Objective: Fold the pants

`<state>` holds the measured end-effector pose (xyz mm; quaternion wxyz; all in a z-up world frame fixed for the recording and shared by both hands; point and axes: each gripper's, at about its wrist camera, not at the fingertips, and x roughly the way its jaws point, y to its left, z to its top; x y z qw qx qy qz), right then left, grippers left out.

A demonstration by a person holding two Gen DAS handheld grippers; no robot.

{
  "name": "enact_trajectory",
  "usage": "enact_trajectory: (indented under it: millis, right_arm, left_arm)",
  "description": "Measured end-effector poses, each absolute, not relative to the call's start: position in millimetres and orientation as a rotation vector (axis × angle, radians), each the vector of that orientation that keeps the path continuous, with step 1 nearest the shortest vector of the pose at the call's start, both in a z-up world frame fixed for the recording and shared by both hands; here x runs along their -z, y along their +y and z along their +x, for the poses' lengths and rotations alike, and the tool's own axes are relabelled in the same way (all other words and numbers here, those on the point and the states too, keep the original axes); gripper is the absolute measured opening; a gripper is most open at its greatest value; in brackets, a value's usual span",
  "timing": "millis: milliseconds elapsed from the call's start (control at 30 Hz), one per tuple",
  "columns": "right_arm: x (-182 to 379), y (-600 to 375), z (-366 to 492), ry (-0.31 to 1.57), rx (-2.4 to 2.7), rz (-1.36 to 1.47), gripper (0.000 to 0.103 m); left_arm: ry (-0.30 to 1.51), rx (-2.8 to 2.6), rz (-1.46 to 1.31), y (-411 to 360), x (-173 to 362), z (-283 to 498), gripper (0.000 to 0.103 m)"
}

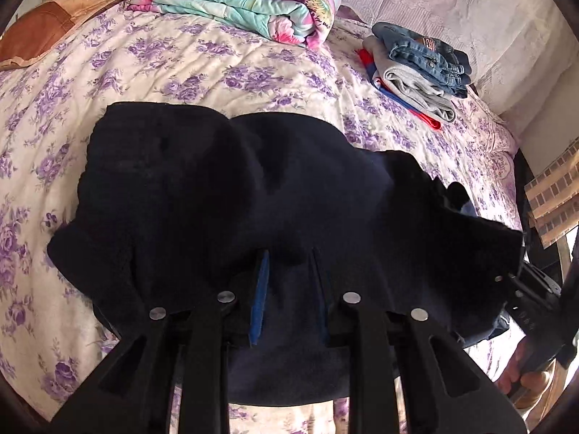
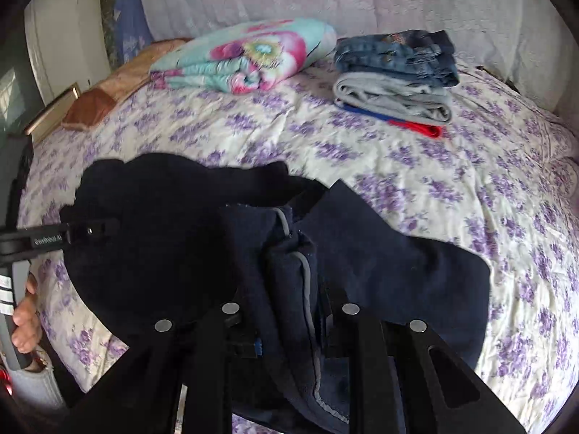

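Observation:
Dark navy pants [image 1: 217, 181] lie bunched across the near part of a purple-flowered bedspread [image 1: 224, 72]. My left gripper [image 1: 289, 253] has its tips buried in the cloth, shut on it, with fabric filling the gap between the blue pads. The right gripper [image 1: 521, 275] shows at the right edge, at the far end of the garment. In the right wrist view the pants [image 2: 398, 271] hang folded over, a grey drawcord running down between the fingers. My right gripper [image 2: 289, 289] is shut on that bunched waist part. The left gripper [image 2: 112, 227] reaches in from the left edge.
A folded turquoise-and-pink quilt [image 1: 235, 3] [image 2: 246, 58] lies at the back of the bed. A stack of folded clothes [image 1: 416, 68] [image 2: 394, 72], jeans on top, sits at the back right. A brown pillow [image 1: 54, 25] is at the far left. A person's hand [image 2: 25, 318] holds the left gripper.

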<state>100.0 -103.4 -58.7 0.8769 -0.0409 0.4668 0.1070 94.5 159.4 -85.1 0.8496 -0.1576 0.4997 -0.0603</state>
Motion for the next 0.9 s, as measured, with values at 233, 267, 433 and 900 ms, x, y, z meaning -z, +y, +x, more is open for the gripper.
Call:
enact_trajectory:
  millis: [233,267,433,900]
  right_arm:
    - [92.3,-75.9,86.5,1.039,-0.249,-0.169,0.022]
    - [90.9,-76.5,85.7,1.043,-0.263,-0.156,0.022]
    - [97.1,-72.5,89.5,1.116,-0.347,-0.135,0.071]
    - [86.5,-97.7,81.1,1.176,-0.402,0.022,0.027]
  left_arm:
    - [1.03,0.119,-0.247,144.4,93.1,93.4,0.03]
    - [1.028,0.118,-0.244,143.7,93.9,94.3,0.031]
    - [1.014,0.131,-0.222,138.9,94.9,94.0,0.038]
    - [1.013,0.179,-0.244,145.2,96.3,93.9,0.038]
